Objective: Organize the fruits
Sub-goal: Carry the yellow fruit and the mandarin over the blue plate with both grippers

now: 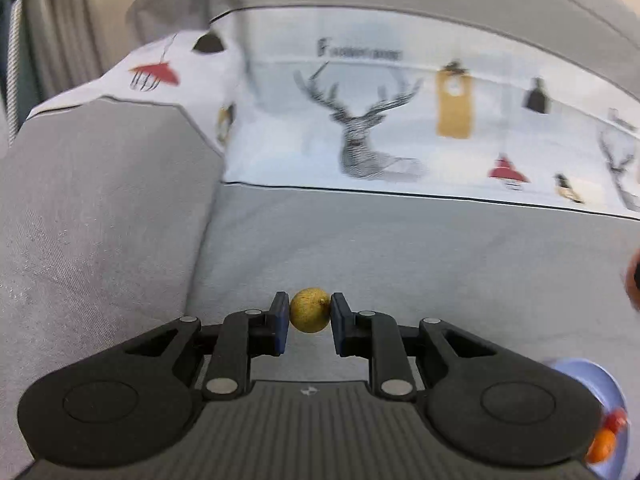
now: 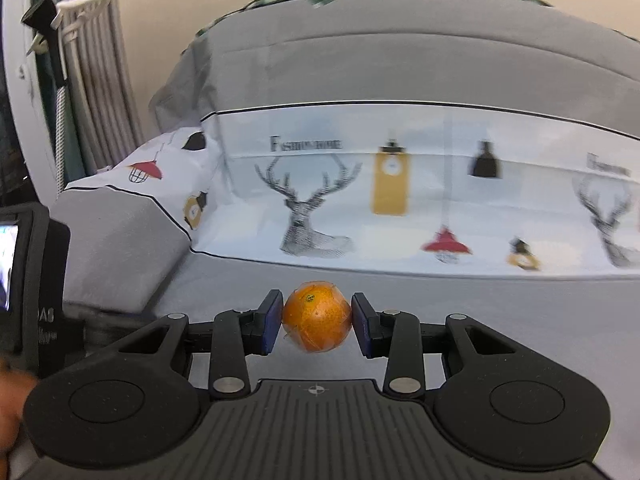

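Observation:
My left gripper (image 1: 310,310) is shut on a small round yellow-brown fruit (image 1: 310,310) and holds it above the grey sofa seat (image 1: 400,264). My right gripper (image 2: 317,316) is shut on an orange (image 2: 317,317) wrapped in clear film and holds it above the grey sofa seat (image 2: 480,300). At the lower right edge of the left wrist view a pale blue plate (image 1: 588,372) holds an orange fruit (image 1: 601,445) and a red fruit (image 1: 616,420), partly hidden by the gripper body.
A white cushion cover printed with deer and lamps (image 1: 360,128) runs along the sofa back (image 2: 400,184). A grey armrest (image 1: 92,220) stands at the left. The other handheld device (image 2: 24,280) shows at the right wrist view's left edge. Curtains (image 2: 96,64) hang behind.

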`<state>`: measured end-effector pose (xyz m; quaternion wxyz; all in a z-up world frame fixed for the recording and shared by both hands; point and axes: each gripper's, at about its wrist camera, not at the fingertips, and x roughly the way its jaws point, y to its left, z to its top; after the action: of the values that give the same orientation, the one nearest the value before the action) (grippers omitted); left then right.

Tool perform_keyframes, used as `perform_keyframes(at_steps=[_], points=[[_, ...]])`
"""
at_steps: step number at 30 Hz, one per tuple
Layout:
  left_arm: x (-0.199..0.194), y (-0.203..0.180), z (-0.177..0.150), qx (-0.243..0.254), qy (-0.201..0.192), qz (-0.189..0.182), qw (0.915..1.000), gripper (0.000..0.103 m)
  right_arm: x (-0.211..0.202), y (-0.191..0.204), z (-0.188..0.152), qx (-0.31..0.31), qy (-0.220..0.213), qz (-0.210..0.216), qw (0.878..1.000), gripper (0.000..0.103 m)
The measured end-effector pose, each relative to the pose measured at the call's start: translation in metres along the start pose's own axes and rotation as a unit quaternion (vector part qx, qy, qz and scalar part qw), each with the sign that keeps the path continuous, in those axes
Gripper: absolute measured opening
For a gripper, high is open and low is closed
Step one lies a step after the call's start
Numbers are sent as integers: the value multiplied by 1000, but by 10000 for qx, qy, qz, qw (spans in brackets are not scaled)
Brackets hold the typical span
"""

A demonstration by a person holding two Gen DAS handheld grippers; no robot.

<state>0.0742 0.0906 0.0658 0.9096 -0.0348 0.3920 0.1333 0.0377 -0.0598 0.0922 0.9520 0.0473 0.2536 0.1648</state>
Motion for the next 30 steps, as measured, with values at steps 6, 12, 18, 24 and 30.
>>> perform_keyframes(at_steps=[6, 12, 18, 24, 30], points=[[-38, -17, -26, -72, -69, -717, 9974, 24, -59, -23, -38, 284, -9, -242, 9993, 39], [-59, -45, -55, 262, -24, -1027, 9944, 24, -83, -51, -70, 365, 218, -565, 9975, 39], [-53, -67, -72, 772, 219, -1089, 9908, 24, -90, -75, -86, 473, 468, -780, 9947, 39], [-43, -85, -83, 1190, 479, -1276, 9835, 24, -76, -68, -89, 305, 813, -574, 9946, 40], [-44, -100, -92, 1599, 384, -1296, 9778, 24, -63, -55, -91, 94, 990, -458, 9940, 40]])
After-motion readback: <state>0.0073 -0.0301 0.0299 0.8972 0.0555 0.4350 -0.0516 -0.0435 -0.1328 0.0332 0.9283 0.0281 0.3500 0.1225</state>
